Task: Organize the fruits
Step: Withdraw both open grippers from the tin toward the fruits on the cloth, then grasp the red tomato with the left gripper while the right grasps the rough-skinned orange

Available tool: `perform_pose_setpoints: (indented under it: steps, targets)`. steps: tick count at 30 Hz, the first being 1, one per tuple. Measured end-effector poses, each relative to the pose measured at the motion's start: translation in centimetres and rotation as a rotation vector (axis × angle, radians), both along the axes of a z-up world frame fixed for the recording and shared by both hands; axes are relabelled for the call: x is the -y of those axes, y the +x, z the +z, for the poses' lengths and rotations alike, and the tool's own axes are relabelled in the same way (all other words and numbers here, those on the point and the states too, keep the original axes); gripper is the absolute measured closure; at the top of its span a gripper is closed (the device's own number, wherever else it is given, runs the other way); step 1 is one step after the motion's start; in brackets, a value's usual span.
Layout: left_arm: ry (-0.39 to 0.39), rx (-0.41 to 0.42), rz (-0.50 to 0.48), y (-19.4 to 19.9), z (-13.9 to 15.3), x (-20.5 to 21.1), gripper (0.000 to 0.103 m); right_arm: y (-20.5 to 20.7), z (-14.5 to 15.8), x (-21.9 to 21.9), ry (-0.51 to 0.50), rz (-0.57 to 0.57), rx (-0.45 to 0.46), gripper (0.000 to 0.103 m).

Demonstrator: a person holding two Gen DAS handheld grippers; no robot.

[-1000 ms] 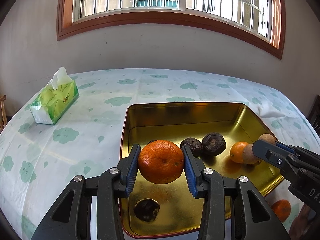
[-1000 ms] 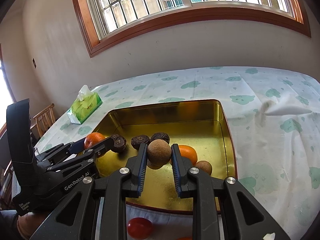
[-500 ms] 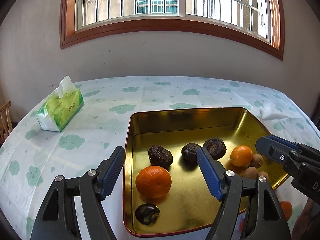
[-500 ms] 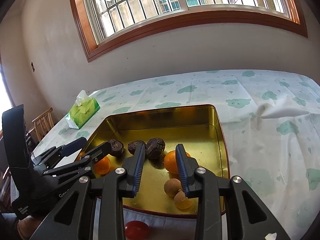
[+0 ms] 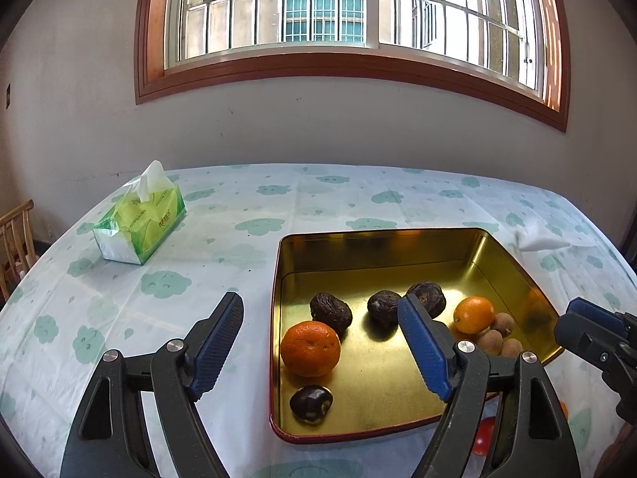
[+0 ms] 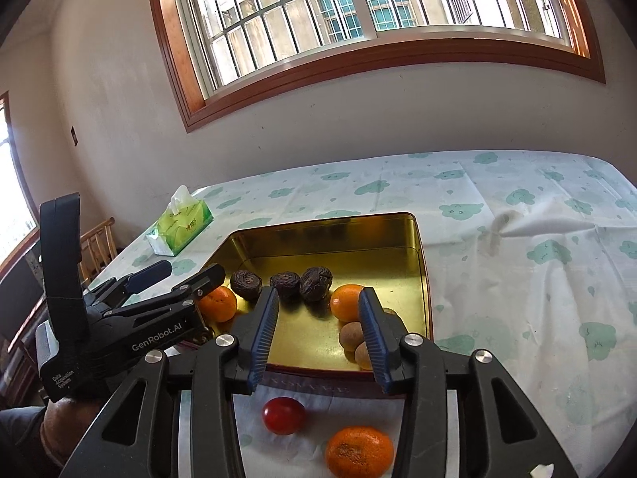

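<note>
A gold tin tray (image 5: 497, 255) (image 6: 422, 279) holds a large orange (image 5: 310, 347) (image 6: 218, 303), a small orange (image 5: 473, 314) (image 6: 347, 302), three wrinkled dark fruits (image 5: 330, 312) (image 6: 286, 283), a dark glossy fruit (image 5: 311, 403) and small brown round fruits (image 5: 493, 338) (image 6: 351, 334). My left gripper (image 5: 320, 342) is open and empty, above the tray's near left edge. My right gripper (image 6: 318, 330) is open and empty, at the tray's near right side. On the cloth in front of the tray lie a red fruit (image 6: 283, 415) and an orange (image 6: 359, 451).
A green tissue box (image 5: 140, 223) (image 6: 180, 228) stands on the table at the far left. The table has a white cloth with green cloud prints (image 5: 239, 247). A wooden chair (image 5: 14, 231) stands beyond the left edge. A wall with a window is behind.
My left gripper opened and let the large orange down into the tray. My right gripper opened and dropped a brown fruit by the small orange. Both grippers pulled back.
</note>
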State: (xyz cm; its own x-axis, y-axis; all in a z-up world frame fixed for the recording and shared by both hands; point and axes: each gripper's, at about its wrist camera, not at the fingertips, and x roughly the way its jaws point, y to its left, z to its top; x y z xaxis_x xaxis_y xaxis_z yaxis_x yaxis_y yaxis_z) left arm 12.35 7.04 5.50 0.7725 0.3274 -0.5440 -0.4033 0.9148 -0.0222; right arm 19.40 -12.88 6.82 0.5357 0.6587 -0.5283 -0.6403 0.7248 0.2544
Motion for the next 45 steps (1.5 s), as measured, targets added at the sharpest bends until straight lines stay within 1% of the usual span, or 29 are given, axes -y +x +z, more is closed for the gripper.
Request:
perform_pose_setpoints:
  steps: [4,6,8,10,12,14,15,17,18,19,20,24,26,28,30,32,34,35,37,39,41,44,45]
  targets:
    - [-0.018,0.012,-0.024,-2.3,0.0,0.5,0.023,-2.0,-1.4,2.0,-0.052,0.031,-0.016,0.063]
    - [-0.030,0.006,-0.060,-3.5,-0.3,1.1,0.023,-2.9,-2.4,2.8,-0.091,0.038,-0.018,0.063]
    - [-0.025,-0.009,-0.095,-4.7,-0.8,2.0,0.023,-3.4,-3.5,3.3,-0.133,0.053,-0.043,0.063]
    - [-0.020,-0.024,-0.131,-5.8,-1.4,3.0,0.023,-3.6,-4.4,3.5,-0.171,0.056,-0.047,0.062]
    - [-0.001,-0.042,-0.173,-6.7,-1.8,4.1,0.023,-3.4,-4.9,3.4,-0.196,0.050,-0.061,0.062]
    - [0.013,-0.066,-0.216,-7.2,-2.1,5.2,0.023,-2.9,-5.1,3.1,-0.205,0.050,-0.070,0.060]
    - [0.011,-0.077,-0.231,-7.3,-2.2,5.6,0.023,-2.7,-5.1,3.0,-0.208,0.046,-0.068,0.057]
    - [-0.020,-0.101,-0.264,-7.2,-2.4,6.2,0.023,-2.1,-5.5,2.3,-0.222,0.062,-0.102,0.052]
    - [-0.042,-0.118,-0.274,-6.9,-2.5,6.4,0.023,-1.9,-5.8,2.0,-0.233,0.070,-0.121,0.053]
    - [-0.060,-0.129,-0.276,-6.7,-2.5,6.5,0.023,-1.9,-5.9,1.8,-0.239,0.063,-0.118,0.060]
    - [-0.080,-0.128,-0.276,-6.4,-2.6,6.6,0.023,-1.9,-5.9,1.9,-0.236,0.059,-0.113,0.065]
    - [-0.183,-0.141,-0.291,-4.7,-2.8,6.9,0.023,-1.5,-5.6,3.5,-0.197,-0.017,-0.108,0.067]
    - [-0.198,-0.133,-0.292,-4.1,-2.8,7.4,0.023,-0.8,-5.5,4.8,-0.157,-0.072,-0.125,0.067]
    - [-0.195,-0.126,-0.294,-3.5,-2.8,8.1,0.023,-0.1,-5.5,5.9,-0.116,-0.123,-0.151,0.067]
    - [-0.188,-0.128,-0.287,-2.9,-2.9,8.7,0.024,0.3,-5.6,6.1,-0.099,-0.137,-0.162,0.067]
    - [-0.193,-0.148,-0.286,-2.2,-3.2,9.2,0.027,0.0,-5.5,5.6,-0.114,-0.117,-0.140,0.067]
    - [-0.202,-0.169,-0.285,-1.5,-3.6,9.6,0.039,-0.4,-5.4,5.2,-0.128,-0.097,-0.115,0.067]
    - [-0.205,-0.180,-0.280,-1.2,-3.8,9.7,0.041,-0.5,-5.4,5.2,-0.127,-0.093,-0.112,0.067]
    - [-0.237,-0.202,-0.274,-0.5,-4.4,9.8,0.051,-0.3,-5.5,5.5,-0.109,-0.091,-0.124,0.066]
    - [-0.266,-0.221,-0.270,0.0,-4.9,9.7,0.058,-0.1,-5.5,5.8,-0.091,-0.096,-0.136,0.066]
    - [-0.257,-0.211,-0.251,0.3,-5.1,9.7,0.059,-0.1,-5.5,5.8,-0.087,-0.090,-0.137,0.066]
    - [-0.251,-0.203,-0.249,0.6,-5.2,9.8,0.060,-0.3,-5.5,5.6,-0.092,-0.081,-0.124,0.066]
    - [-0.250,-0.203,-0.252,0.5,-5.2,9.9,0.072,-0.3,-5.5,5.6,-0.093,-0.078,-0.125,0.066]
